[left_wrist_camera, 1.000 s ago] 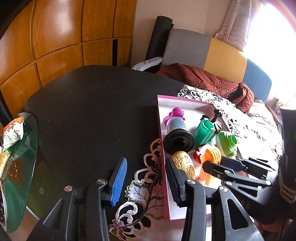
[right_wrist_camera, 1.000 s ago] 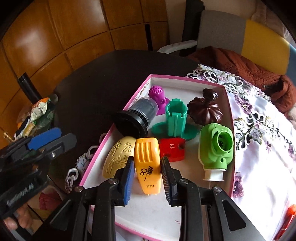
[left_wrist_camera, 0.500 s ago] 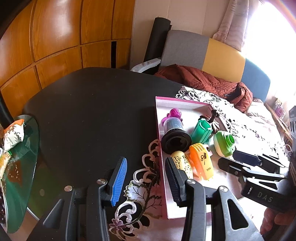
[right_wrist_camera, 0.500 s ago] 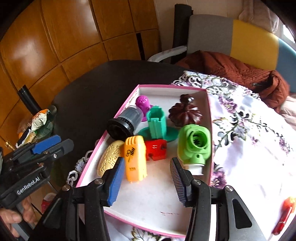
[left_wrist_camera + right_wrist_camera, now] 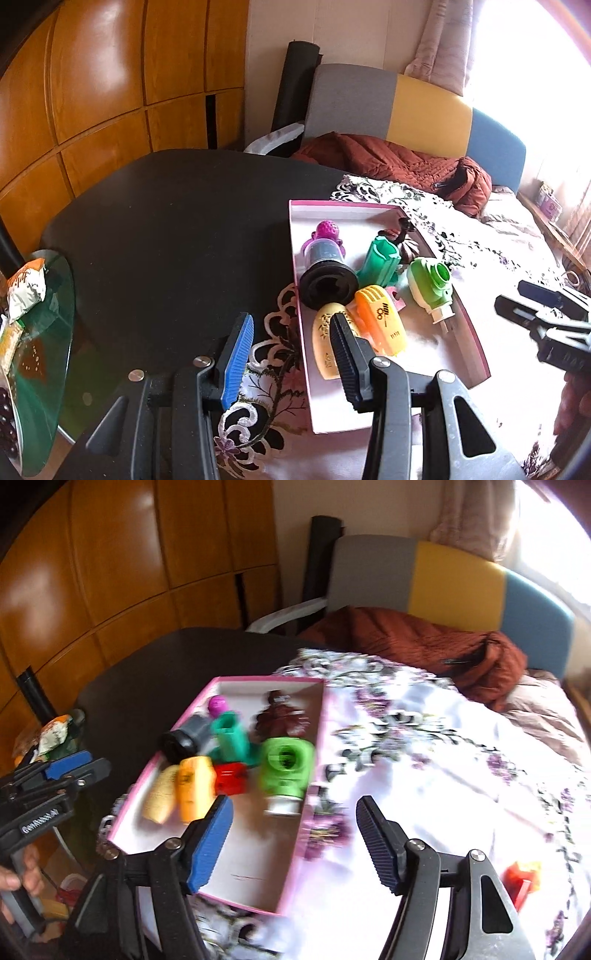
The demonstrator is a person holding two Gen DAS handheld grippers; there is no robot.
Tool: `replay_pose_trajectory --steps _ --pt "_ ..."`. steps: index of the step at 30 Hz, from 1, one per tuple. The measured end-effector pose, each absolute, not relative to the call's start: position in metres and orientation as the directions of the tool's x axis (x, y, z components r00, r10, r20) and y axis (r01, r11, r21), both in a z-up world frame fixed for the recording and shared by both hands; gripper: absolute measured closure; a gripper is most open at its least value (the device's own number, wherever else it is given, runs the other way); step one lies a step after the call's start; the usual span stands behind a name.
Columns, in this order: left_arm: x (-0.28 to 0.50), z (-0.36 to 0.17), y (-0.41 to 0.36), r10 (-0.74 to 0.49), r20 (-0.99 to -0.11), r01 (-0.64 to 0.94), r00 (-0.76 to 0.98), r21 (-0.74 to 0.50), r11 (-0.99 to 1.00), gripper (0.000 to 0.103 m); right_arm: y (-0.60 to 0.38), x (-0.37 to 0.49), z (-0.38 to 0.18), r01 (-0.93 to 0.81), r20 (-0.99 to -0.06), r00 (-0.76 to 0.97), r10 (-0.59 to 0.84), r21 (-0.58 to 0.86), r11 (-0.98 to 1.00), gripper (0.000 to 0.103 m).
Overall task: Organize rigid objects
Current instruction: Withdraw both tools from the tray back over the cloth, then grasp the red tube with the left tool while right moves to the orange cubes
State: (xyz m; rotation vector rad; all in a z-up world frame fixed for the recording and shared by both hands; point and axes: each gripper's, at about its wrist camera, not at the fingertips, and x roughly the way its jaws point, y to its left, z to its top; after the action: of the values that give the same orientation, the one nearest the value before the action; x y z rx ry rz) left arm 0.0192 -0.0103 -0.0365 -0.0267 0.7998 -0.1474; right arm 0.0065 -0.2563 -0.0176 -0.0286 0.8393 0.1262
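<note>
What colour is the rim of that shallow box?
Pink; the box rim shows best in the left wrist view.

We see a pink-rimmed tray (image 5: 476,345) holding toys — an orange piece (image 5: 382,319) lying beside a yellow one (image 5: 324,345), a green piece (image 5: 430,282) to the right.

Orange piece (image 5: 380,321) is lying in the pink box (image 5: 476,343), touching the yellow oval (image 5: 325,339), green adapter (image 5: 430,286) sitting beside it
</note>
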Motion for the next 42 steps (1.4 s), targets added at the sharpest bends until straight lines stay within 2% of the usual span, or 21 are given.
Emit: replay_pose_trajectory --steps 12,16,18,22,32,42 --pt "0.012 -0.026 -0.045 -0.179 -0.699 0.215 0.692 -0.038 0.976 0.059 -0.394 -0.012 -0.02 0.177 -0.743 0.642 -0.189 -0.096 0.979 0.032" --pt "0.009 -0.023 -0.061 -0.193 -0.699 0.253 0.688 -0.019 0.967 0.059 -0.448 -0.027 -0.033 0.345 -0.733 0.623 -0.273 -0.056 0.937 0.032" --pt "0.008 -0.021 -0.071 -0.201 -0.698 0.275 0.688 -0.005 0.961 0.059 -0.47 -0.03 -0.04 0.435 -0.763 0.569 -0.308 -0.038 0.899 0.032" --pt "0.006 -0.018 -0.092 -0.225 -0.695 0.32 0.683 0.008 0.947 0.059 -0.489 -0.035 -0.033 0.492 -0.752 0.591 -0.292 0.05 0.869 0.03" --pt "0.002 -0.015 -0.147 -0.287 -0.698 0.434 0.656 0.038 0.9 0.059 -0.5 -0.041 -0.032 0.555 -0.764 0.563 -0.314 0.068 0.829 0.026" --pt "0.002 -0.025 -0.195 -0.33 -0.727 0.519 0.603 0.044 0.854 0.059 -0.525 -0.054 -0.028 0.632 -0.765 0.563 -0.314 0.153 0.76 0.024"
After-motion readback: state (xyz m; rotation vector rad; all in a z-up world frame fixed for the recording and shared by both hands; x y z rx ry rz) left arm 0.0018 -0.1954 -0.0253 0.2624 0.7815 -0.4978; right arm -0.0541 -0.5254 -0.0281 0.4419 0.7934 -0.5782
